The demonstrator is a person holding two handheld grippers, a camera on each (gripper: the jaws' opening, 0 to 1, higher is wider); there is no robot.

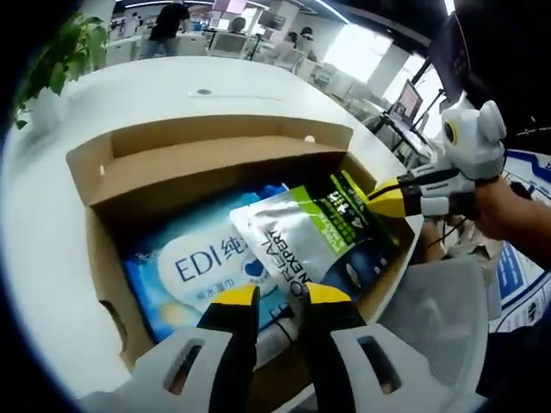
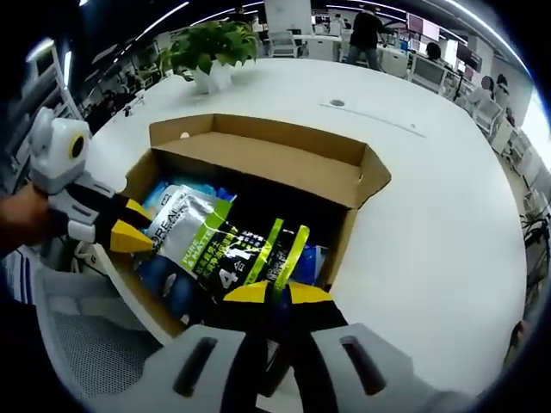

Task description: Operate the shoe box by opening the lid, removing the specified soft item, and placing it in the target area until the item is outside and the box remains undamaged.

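Item: a soft silver-and-green foil pouch with black printing (image 1: 323,241), lying inside the open brown cardboard shoe box (image 1: 207,159), on top of a blue-and-white wet-wipe pack (image 1: 194,267). The lid flap stands up behind. The box sits on a round white bench (image 2: 430,198).

Left tongs (image 1: 280,295): narrow, at the pouch's near edge; we cannot tell whether they grip it. Right tongs (image 2: 269,292): narrow, at the opposite end, hold likewise uncertain.

Risks, as we judge: the slick foil slipping from a shallow pinch; a jaw snagging the cardboard wall and tearing it; the wipe pack dragging out with the pouch.

white table (image 2: 430,198), open cardboard box (image 2: 258,151), potted plant (image 2: 211,47)
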